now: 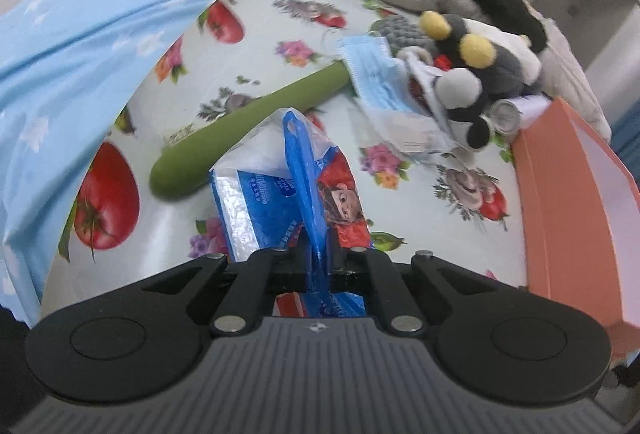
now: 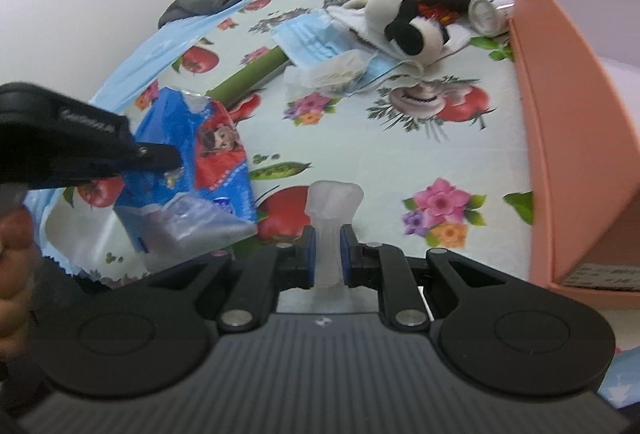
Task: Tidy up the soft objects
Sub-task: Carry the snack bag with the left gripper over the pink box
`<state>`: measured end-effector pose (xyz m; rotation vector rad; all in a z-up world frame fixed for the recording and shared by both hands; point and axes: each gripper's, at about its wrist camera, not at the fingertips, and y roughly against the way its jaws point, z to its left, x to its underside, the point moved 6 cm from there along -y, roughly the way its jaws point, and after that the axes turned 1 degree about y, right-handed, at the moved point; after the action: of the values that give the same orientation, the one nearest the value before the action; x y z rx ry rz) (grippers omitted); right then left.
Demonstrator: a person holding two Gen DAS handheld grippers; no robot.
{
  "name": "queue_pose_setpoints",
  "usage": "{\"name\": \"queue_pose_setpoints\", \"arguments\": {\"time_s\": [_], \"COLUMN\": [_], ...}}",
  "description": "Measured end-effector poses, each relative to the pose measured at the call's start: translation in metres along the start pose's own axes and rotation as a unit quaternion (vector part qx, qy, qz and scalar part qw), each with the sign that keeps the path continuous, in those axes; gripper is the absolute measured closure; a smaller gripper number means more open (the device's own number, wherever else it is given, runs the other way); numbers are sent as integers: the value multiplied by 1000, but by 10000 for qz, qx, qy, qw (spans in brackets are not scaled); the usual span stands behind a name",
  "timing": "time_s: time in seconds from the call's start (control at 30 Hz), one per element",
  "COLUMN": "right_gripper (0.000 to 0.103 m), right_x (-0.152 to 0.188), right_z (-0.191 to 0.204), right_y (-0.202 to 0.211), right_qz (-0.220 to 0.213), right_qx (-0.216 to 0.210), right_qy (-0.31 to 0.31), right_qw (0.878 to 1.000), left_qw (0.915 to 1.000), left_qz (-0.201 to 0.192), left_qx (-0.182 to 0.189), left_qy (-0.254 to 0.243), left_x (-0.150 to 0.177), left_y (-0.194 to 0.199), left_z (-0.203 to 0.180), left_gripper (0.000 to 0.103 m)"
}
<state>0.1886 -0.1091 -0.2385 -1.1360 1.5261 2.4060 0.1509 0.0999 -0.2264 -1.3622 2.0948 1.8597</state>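
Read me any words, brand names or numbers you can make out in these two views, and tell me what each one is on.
None can be read for certain.
Tissue pack: white lettering on its blue panel, too blurred to read.
Left gripper: small pale lettering on its black body, too blurred to read.
Crumpled clear wrapper: faint print, too small to read.
Orange box: a label low on its side, too blurred to read.

right tool: black linkage arms | silver rivets | blue pads | ribbed grey base
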Motion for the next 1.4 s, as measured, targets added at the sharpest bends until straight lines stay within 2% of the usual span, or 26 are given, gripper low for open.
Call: {"name": "queue_pose_setpoints", "arguments": {"time_s": [0.27, 0.6, 0.77, 0.87, 0.9, 1.0, 1.1, 1.2, 1.27, 1.3, 1.4], "right_gripper": [87, 87, 87, 87, 87, 87, 87, 87, 87, 87, 87], "right_x": [-5, 2, 11, 14, 15, 15, 15, 14, 12, 10, 4], "right_z": [-17, -29, -29, -29, -30, -32, -32, -31, -30, -30, -29], "right_y": [17, 15, 5, 3, 2, 1, 1, 2, 3, 4, 10], "right_qz": [-215, -192, -23, 16, 13, 17, 6, 6, 8, -5, -78], "right_qx": [325, 448, 414, 406, 406, 416, 431, 442, 451, 480, 537], "right_qy": [-129, -244, -308, -321, -330, -380, -411, -408, -405, -389, -373], "right_qw": [9992, 9985, 9987, 9987, 9986, 9984, 9982, 9982, 9982, 9981, 9978], "left_qw": [9943, 9831, 9855, 9872, 9874, 9891, 9904, 9906, 9904, 9901, 9892], "left_qz": [161, 489, 500, 580, 599, 559, 477, 412, 441, 444, 455], "left_qx": [566, 887, 908, 780, 756, 684, 532, 523, 539, 563, 563], "left_qy": [-895, -1526, -1346, -1267, -1253, -1177, -1180, -1194, -1191, -1206, -1275], "left_x": [9, 24, 23, 25, 26, 29, 30, 32, 33, 34, 34], "left_y": [12, 2, -8, -15, -17, -20, -23, -25, -28, -30, -31], "left_z": [-30, -55, -57, -57, -58, -57, -58, -62, -64, -65, -66], "left_gripper": [96, 96, 95, 94, 90, 68, 67, 69, 76, 89, 96]}}
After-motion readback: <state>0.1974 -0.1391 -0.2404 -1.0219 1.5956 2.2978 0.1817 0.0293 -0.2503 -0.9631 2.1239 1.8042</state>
